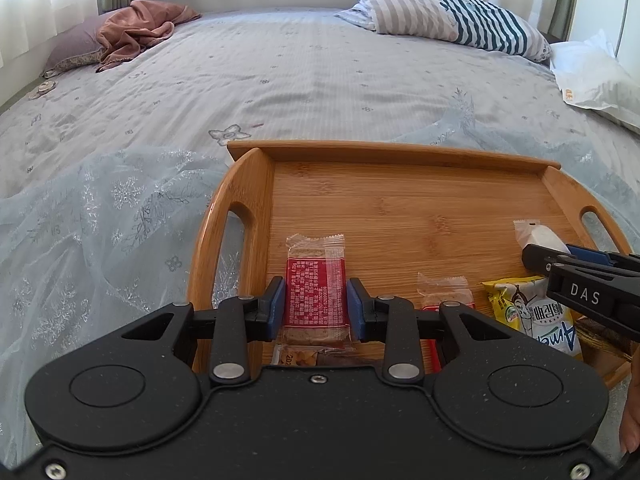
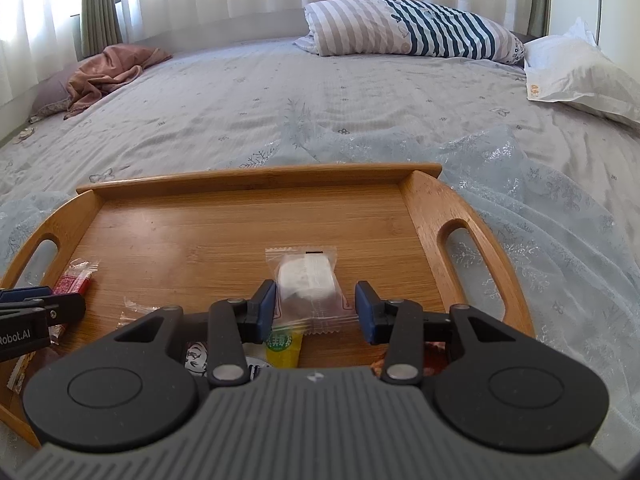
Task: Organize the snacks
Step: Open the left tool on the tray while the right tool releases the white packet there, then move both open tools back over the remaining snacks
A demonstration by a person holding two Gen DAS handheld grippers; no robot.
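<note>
A bamboo tray (image 1: 400, 200) is seen resting on a sheer snowflake cloth (image 1: 100, 220) spread over the bed (image 1: 280, 80). The tray is bounded by a low back wall and two raised ends with handle slots; its far half is bare wood, giving open room toward the back wall.

All snacks are gathered along the tray's near edge. Toward the tray's left end, a red-labelled bar (image 1: 315, 300) in clear wrap is gripped across its width by the left gripper (image 1: 315, 306), whose jaws are pressed against the wrapper's sides. A smaller clear packet with a red band (image 1: 442, 292) is seen just right of it, and a yellow-and-white packet (image 1: 536, 312) lies further right.

Toward the tray's right end, a white cake in clear wrap (image 2: 306, 284) lies between the jaws of the right gripper (image 2: 316, 308). The left jaw touches the wrapper while a gap is left at the right jaw, so the packet is not clamped. The packet's crimped far end points at the tray's back wall, and its near end overlaps the yellow-and-white packet.
</note>
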